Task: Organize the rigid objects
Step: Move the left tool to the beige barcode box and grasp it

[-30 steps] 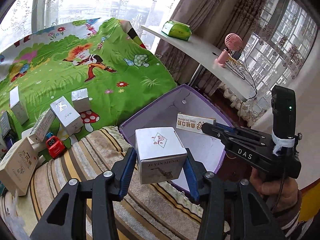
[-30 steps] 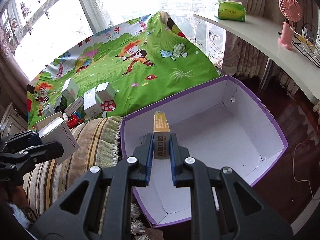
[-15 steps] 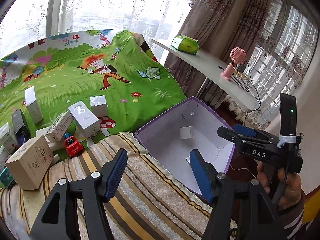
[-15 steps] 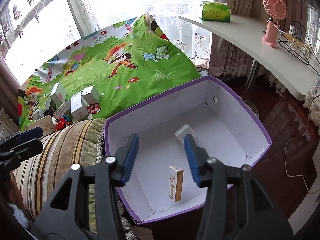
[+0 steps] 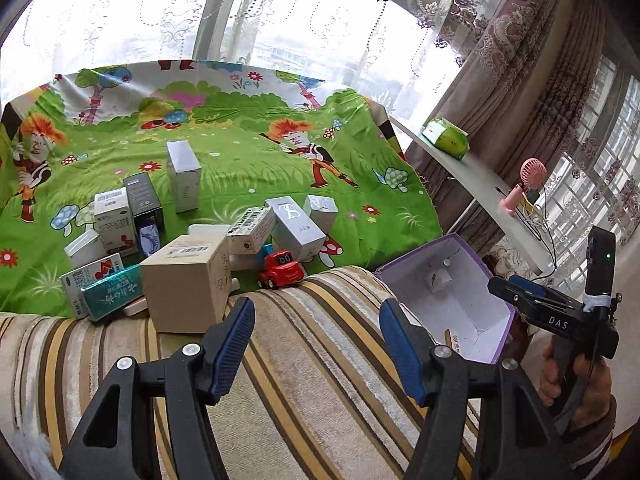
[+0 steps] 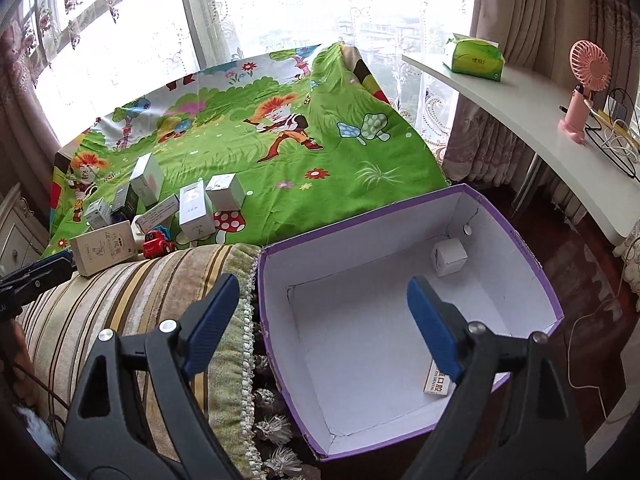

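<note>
A purple storage box [image 6: 516, 240] with a white inside stands on the floor beside the striped bed edge; it also shows in the left wrist view [image 5: 502, 340]. Inside lie a white cube box [image 6: 449, 257] and a slim yellow toothpaste box [image 6: 438, 380]. My right gripper [image 6: 320, 324] is open and empty above the box's near side. My left gripper [image 5: 316, 336] is open and empty over the striped blanket [image 5: 320, 360]. Several small boxes, among them a brown carton [image 5: 186, 280], and a red toy car [image 5: 280, 270] sit on the green cartoon sheet [image 5: 240, 160].
A white shelf [image 6: 532, 120] at the right holds a green tissue pack [image 6: 474, 58], a pink fan [image 6: 586, 88] and cables. Curtained windows stand behind the bed. A white cable lies on the wooden floor [image 6: 588, 340] right of the purple box.
Both grippers opened and dropped their boxes into the purple box: the left let go of the white cube, the right the toothpaste box. The left gripper then swung left toward the pile.
</note>
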### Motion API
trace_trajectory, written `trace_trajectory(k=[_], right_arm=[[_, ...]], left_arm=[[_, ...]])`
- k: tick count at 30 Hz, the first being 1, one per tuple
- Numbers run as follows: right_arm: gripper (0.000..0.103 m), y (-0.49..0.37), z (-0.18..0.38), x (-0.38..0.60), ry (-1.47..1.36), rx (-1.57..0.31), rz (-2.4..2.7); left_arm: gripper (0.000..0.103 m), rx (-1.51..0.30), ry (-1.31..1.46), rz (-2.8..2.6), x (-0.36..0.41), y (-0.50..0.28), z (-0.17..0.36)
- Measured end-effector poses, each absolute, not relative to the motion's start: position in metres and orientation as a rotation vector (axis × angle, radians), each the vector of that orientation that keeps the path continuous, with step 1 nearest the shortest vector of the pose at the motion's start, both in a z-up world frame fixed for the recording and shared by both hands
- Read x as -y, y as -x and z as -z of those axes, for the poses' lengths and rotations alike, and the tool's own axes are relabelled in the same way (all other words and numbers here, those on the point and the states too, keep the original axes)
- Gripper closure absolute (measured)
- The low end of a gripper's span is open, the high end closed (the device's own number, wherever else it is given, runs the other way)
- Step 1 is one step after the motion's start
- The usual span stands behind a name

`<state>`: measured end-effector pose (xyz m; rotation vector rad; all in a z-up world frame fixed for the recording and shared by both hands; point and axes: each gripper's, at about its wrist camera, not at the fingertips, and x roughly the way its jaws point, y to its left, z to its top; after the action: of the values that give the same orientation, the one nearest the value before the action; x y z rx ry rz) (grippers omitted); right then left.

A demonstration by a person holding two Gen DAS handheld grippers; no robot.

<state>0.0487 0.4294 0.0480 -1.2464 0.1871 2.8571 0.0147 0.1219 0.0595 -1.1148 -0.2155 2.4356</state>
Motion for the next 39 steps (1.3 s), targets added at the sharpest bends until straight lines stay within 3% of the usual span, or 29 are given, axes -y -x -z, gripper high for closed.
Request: trace_trajectory(k=[18, 29, 33, 39], right_arm=[[0.015, -0.026, -0.045, -0.363, 1.376, -0.094, -2.957], [0.015, 0.004, -0.039, -0.318, 1.472, 0.013, -2.996], [0.015, 0.023, -0.038, -0.304, 1.519, 0.035, -3.004], [0.015, 0.052, -0.029, -0.275, 1.618, 0.133, -3.002]], left_arm=[[0.037, 0.375, 1.188, -2.524, -0.053, -0.009, -0.042], [0.037, 0.342, 1.252, -2.53, -0.054, 0.006, -0.036], [0.031, 0.305, 1.273, -2.546, -0.059, 0.014, -0.036], [0.03, 0.273, 1.33, -2.563, -0.063, 0.028, -0.031]])
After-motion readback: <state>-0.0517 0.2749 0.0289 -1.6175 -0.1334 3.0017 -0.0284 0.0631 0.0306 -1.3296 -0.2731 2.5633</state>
